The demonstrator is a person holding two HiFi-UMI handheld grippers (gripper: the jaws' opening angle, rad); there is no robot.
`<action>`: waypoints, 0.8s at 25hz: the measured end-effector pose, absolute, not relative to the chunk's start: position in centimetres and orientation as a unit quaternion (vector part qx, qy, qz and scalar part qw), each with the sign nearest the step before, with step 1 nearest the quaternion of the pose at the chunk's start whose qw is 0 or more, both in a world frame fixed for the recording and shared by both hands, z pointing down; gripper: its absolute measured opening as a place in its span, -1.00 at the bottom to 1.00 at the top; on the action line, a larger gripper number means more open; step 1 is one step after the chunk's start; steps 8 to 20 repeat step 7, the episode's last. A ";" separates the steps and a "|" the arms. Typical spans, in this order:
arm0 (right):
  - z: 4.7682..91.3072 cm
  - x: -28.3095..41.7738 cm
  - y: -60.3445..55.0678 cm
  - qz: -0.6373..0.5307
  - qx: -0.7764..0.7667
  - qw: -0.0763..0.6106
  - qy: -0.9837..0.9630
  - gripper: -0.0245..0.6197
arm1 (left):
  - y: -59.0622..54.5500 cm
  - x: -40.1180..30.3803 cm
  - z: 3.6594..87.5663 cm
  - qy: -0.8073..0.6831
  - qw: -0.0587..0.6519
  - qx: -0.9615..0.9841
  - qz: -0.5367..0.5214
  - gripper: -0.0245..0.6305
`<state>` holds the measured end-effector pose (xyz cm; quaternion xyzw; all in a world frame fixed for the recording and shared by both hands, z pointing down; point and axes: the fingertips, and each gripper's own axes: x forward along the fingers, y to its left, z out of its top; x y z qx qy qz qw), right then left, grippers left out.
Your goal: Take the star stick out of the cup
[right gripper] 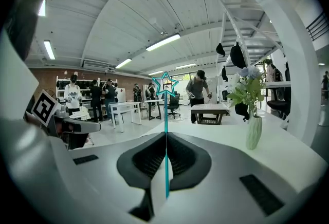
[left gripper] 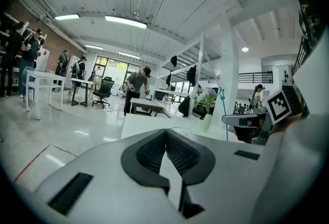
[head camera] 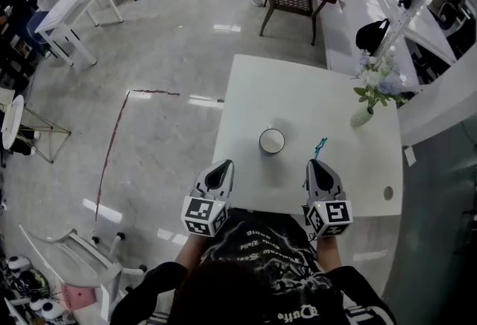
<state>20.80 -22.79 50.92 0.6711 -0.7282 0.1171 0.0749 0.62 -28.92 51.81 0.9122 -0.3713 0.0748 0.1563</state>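
A white cup [head camera: 272, 141] stands in the middle of the white table [head camera: 313, 92], with nothing showing inside it. My right gripper [head camera: 320, 165] hovers over the table's near edge, right of the cup, shut on the thin teal star stick [right gripper: 165, 130]. The stick rises between the pads to its star [right gripper: 165, 85], and its teal tip [head camera: 320, 145] pokes out ahead of the jaws. My left gripper [head camera: 218, 170] hangs at the table's near left corner, left of the cup, shut with nothing in it [left gripper: 165, 133].
A pale vase of flowers [head camera: 374, 89] stands at the table's right edge, beside a white post. A small round hole [head camera: 388, 193] marks the table's near right. Other tables, chairs and several people are farther off across the glossy floor.
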 end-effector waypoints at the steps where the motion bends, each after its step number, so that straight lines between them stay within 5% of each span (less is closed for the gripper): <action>1: 51.0 20.8 -22.8 0.117 0.671 0.076 -0.728 -0.89 | -28.8 0.7 52.0 -0.369 0.155 0.913 0.075 -0.86; 20: 50.8 20.3 -22.7 0.113 0.672 0.082 -0.728 -0.89 | -28.7 0.4 51.7 -0.368 0.153 0.914 0.071 -0.86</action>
